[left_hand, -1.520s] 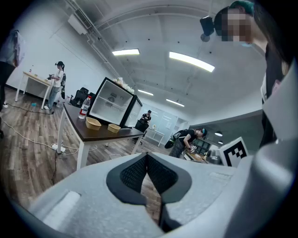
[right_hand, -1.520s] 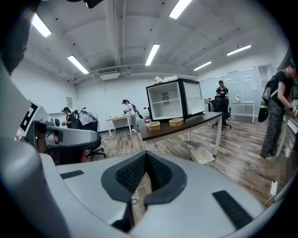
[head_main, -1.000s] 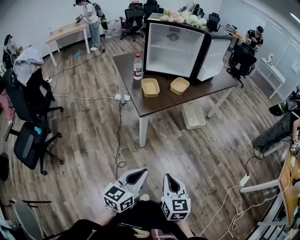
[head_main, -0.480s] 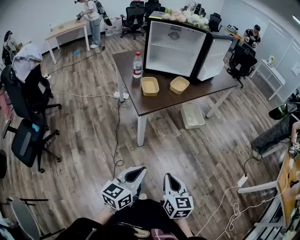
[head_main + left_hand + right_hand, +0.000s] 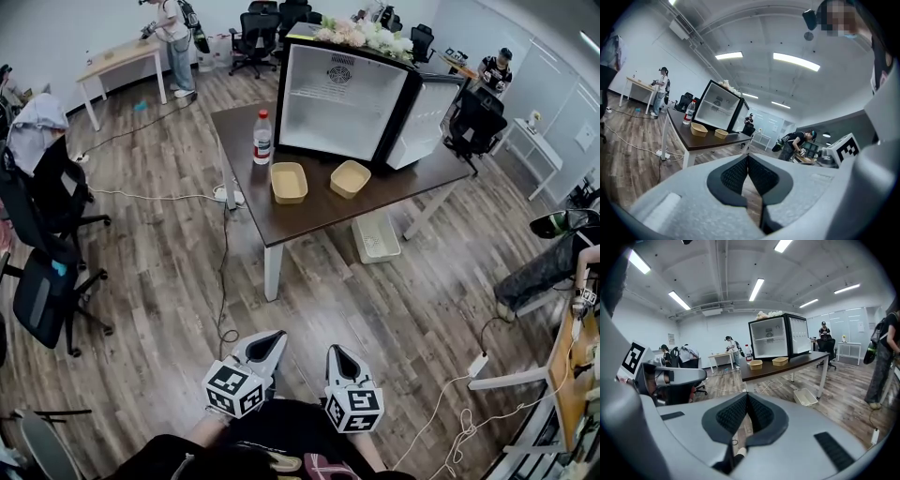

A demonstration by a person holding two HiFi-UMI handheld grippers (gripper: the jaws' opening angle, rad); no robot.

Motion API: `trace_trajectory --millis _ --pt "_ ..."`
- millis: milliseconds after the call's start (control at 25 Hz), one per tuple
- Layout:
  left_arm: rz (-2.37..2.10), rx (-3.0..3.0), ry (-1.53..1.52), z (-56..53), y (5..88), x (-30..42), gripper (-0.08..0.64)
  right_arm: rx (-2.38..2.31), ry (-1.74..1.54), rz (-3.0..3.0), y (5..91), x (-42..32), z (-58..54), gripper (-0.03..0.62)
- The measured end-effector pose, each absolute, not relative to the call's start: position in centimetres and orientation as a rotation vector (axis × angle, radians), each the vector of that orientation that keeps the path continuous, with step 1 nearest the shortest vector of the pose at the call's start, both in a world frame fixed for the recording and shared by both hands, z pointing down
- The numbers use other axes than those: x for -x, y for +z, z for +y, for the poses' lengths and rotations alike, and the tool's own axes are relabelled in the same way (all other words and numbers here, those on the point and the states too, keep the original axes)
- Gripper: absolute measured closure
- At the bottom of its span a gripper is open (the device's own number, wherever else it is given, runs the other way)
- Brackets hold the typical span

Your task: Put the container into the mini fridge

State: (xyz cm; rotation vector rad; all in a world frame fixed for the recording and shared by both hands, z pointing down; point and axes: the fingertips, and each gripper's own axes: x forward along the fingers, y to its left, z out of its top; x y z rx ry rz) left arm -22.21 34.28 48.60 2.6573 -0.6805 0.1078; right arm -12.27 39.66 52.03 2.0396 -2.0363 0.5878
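Left gripper (image 5: 270,339) and right gripper (image 5: 339,356): jaws closed, nothing held, both well apart from the table (image 5: 309,216). Two tan containers (image 5: 289,182) sit there, just before the open mini fridge (image 5: 337,98). No step done; approach, pickup and placing remain. Fridge shelves indistinct; intended container uncertain.

— The table (image 5: 309,214)?
— Dark brown, white legs. Fridge (image 5: 342,98) black, white inside.
— At its six o'clock?
— Two tan containers (image 5: 288,182). Bottle (image 5: 262,138): red label. Floor (image 5: 169,272): grey-brown wood grain.
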Motion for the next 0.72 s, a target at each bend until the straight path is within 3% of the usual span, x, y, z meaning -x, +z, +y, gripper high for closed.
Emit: trace_trajectory --millis 720 --pt "-0.486 -2.751 0.223 20.1 49.4 18.5 0.551 -2.141 0.664 -1.968 52.8 10.1 25.3 0.583"
